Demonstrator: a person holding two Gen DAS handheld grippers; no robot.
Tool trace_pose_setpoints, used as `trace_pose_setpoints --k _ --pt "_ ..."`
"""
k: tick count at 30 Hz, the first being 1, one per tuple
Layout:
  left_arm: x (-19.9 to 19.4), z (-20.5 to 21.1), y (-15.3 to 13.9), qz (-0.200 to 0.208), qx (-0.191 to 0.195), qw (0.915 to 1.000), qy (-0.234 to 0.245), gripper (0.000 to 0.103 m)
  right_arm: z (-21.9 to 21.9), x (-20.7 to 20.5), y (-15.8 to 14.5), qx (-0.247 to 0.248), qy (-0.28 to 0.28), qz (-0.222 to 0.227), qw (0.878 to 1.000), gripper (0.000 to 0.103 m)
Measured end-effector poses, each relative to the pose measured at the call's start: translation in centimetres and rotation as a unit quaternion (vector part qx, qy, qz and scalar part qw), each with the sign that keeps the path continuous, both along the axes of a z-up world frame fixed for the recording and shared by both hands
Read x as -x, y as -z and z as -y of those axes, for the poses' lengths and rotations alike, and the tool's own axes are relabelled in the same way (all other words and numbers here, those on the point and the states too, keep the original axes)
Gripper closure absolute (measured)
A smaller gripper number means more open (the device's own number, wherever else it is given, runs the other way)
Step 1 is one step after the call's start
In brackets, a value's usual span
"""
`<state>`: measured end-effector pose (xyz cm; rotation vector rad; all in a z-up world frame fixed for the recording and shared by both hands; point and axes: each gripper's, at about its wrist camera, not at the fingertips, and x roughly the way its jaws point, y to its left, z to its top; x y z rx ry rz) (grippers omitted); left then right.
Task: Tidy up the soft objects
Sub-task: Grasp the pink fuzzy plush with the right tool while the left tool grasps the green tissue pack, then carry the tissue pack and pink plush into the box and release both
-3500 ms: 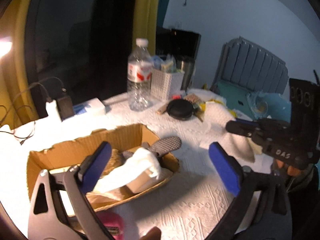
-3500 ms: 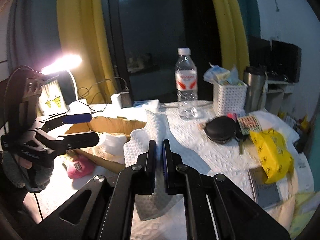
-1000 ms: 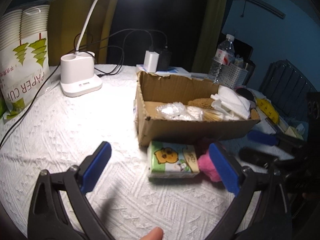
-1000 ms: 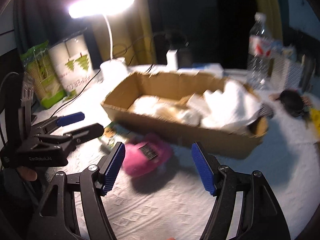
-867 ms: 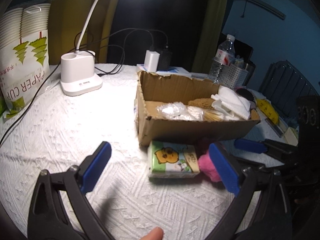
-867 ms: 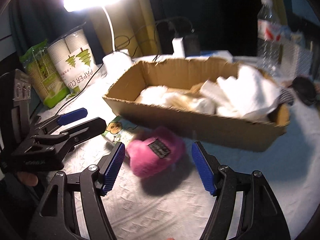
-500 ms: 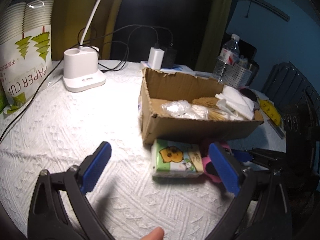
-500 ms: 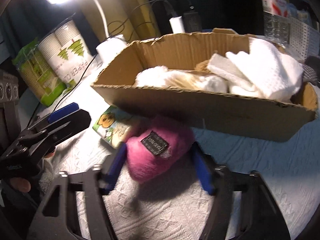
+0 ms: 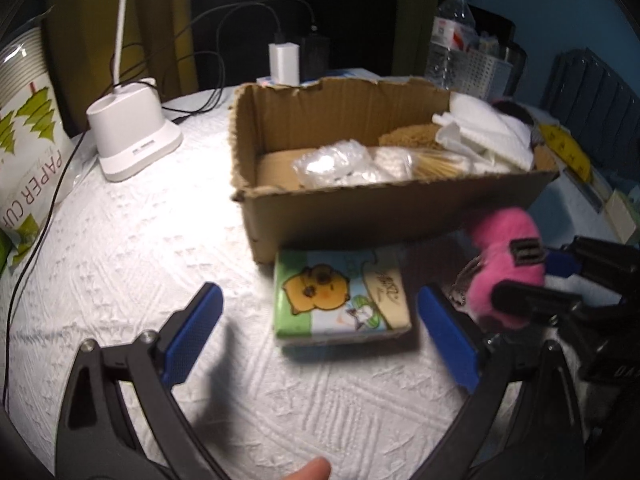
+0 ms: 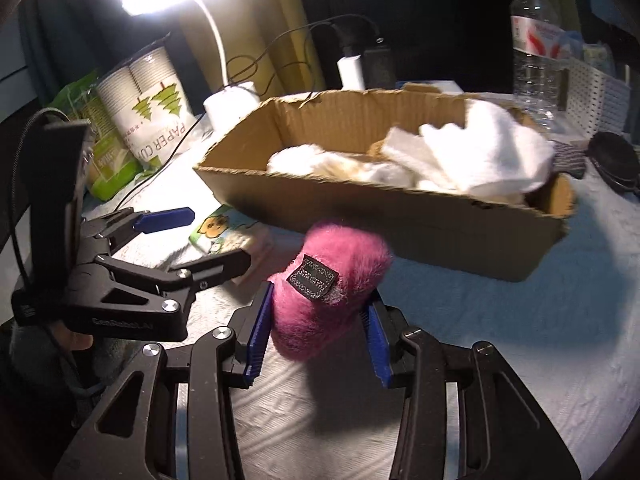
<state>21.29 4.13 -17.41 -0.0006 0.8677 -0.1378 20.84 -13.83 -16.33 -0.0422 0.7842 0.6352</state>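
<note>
My right gripper (image 10: 318,330) is shut on a fluffy pink pouch (image 10: 330,286) with a black label and holds it just above the cloth in front of the cardboard box (image 10: 400,216). The pouch also shows in the left wrist view (image 9: 506,264), between the right gripper's fingers. The box (image 9: 384,216) holds white towels (image 10: 484,148), a plastic bag and other soft items. My left gripper (image 9: 320,340) is open, its pads either side of a tissue pack (image 9: 340,294) with a cartoon print that lies on the table. The pack also shows in the right wrist view (image 10: 228,232).
A white lamp base (image 9: 132,140) and a paper cup pack (image 9: 24,148) stand at the left. Chargers with cables (image 9: 298,56), a water bottle (image 9: 452,36) and a white basket (image 9: 480,68) stand behind the box. A black round case (image 10: 614,156) lies right.
My right gripper closed on the pink pouch and lifted it slightly. My left gripper moved closer to the tissue pack and stayed open.
</note>
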Motion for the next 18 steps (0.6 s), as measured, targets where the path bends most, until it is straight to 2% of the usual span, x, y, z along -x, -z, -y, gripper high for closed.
trace_pose_setpoints --k 2,5,6,12,18 --pt "-0.5 0.2 0.4 -0.014 -0.004 0.9999 0.004 0.006 0.5 0.0 -0.2 -0.001 0.004 0.004 1.0 0.058" --pt "-0.7 0.3 0.6 -0.02 -0.005 0.9998 0.005 0.031 1.2 0.2 -0.5 -0.005 0.006 0.008 1.0 0.058" --pt "-0.6 0.3 0.5 -0.017 -0.009 0.9998 0.0 0.034 1.2 0.3 -0.6 -0.005 0.005 0.01 1.0 0.058" --pt "0.9 0.4 -0.9 0.004 0.01 0.9999 0.013 0.034 1.6 1.2 -2.1 -0.011 -0.009 0.03 0.999 0.058" --pt "3.3 0.3 -4.6 0.046 0.028 0.9984 0.017 0.034 1.5 2.3 -4.3 -0.02 -0.026 0.058 0.998 0.058"
